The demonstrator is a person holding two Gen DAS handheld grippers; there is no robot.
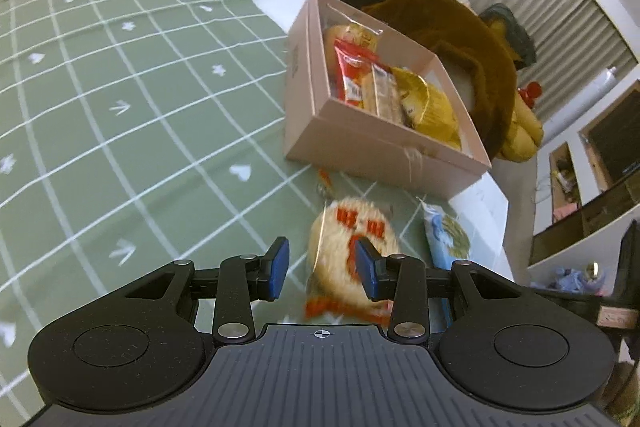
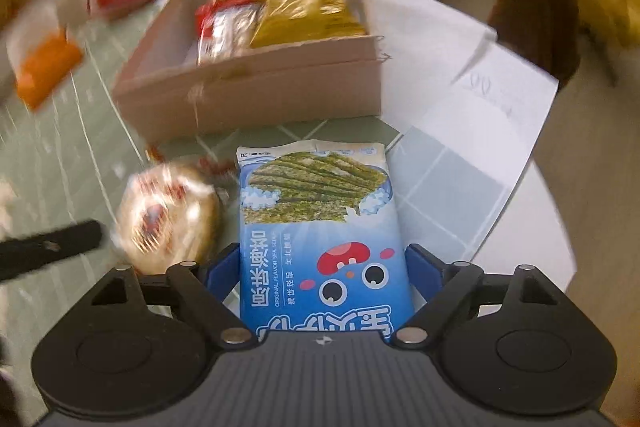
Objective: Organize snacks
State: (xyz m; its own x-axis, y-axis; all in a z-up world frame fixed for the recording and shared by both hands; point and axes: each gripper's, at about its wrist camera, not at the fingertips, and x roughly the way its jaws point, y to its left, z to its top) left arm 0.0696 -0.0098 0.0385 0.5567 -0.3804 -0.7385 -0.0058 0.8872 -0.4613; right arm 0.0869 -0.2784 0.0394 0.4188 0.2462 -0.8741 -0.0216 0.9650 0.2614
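To pick up the seaweed pack [image 2: 320,239] cleanly, the right gripper [image 2: 320,267] should, I judge, settle lower and close squarely across the pack's narrow width before lifting it toward the box [image 2: 256,87]. Its jaws stand wide, one on each side of the pack, which lies flat on the tablecloth [image 2: 440,167] just before the box, pads not yet pressing. The left gripper [image 1: 322,263], about half open and empty, hovers over the round cracker [image 1: 344,247] beside the pack.
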